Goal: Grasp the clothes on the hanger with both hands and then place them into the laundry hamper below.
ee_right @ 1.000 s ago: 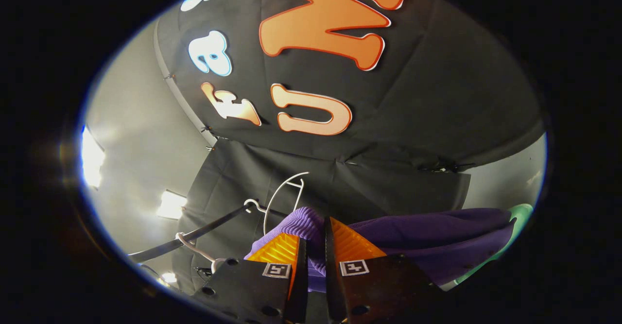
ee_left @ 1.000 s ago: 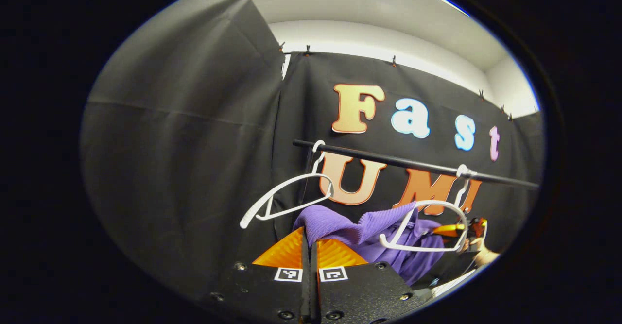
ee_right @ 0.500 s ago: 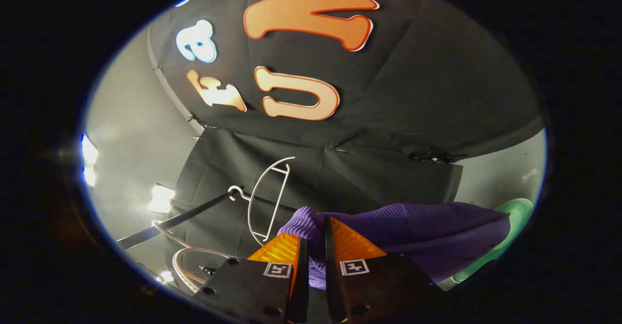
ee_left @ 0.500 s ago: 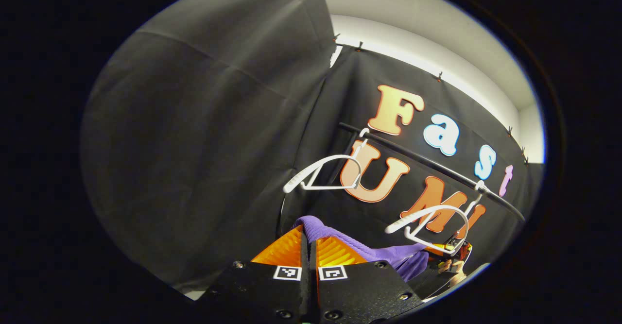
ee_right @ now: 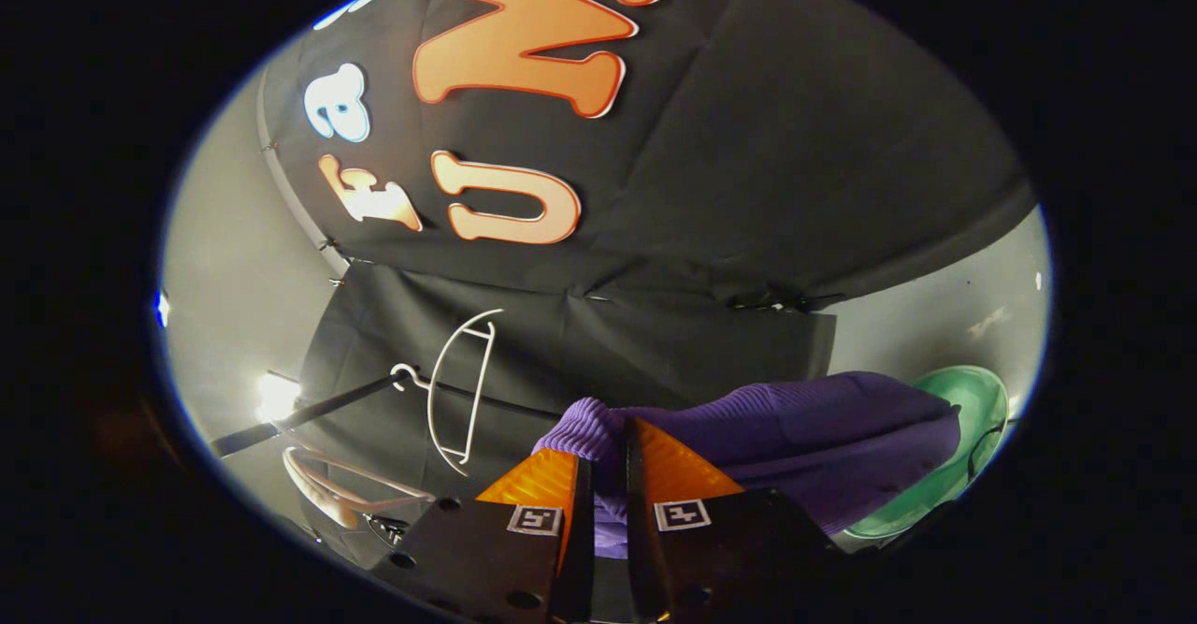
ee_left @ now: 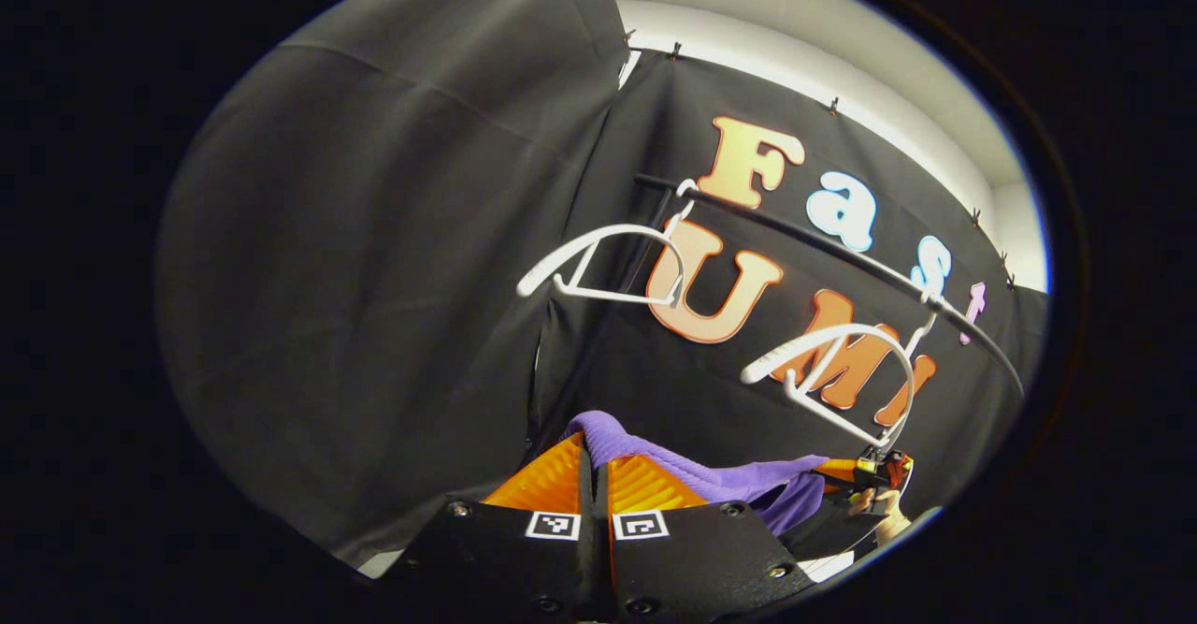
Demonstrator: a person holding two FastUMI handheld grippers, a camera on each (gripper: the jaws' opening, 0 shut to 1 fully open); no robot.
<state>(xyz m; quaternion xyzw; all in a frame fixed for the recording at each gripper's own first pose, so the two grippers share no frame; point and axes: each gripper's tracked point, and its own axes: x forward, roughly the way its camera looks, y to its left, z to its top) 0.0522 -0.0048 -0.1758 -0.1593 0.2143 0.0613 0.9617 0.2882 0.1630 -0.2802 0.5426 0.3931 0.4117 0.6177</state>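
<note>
A purple knit garment stretches between both grippers, off the hangers. My left gripper is shut on one end of it, a purple fold bulging above its fingertips. In the right gripper view my right gripper is shut on the garment, which drapes away to the right. Farther off in the left gripper view the other gripper holds the far end, with a hand behind it. Two bare white hangers hang on the black rail above. The green laundry hamper shows beyond the garment.
The black rail with a white hanger and a second hanger lies left of my right gripper. Black cloth walls close the back and left sides. Pale floor surrounds the hamper.
Both grippers have sunk below the rail with the garment, so the hangers now sit higher in the left gripper view. More of the green hamper has come into the right gripper view.
</note>
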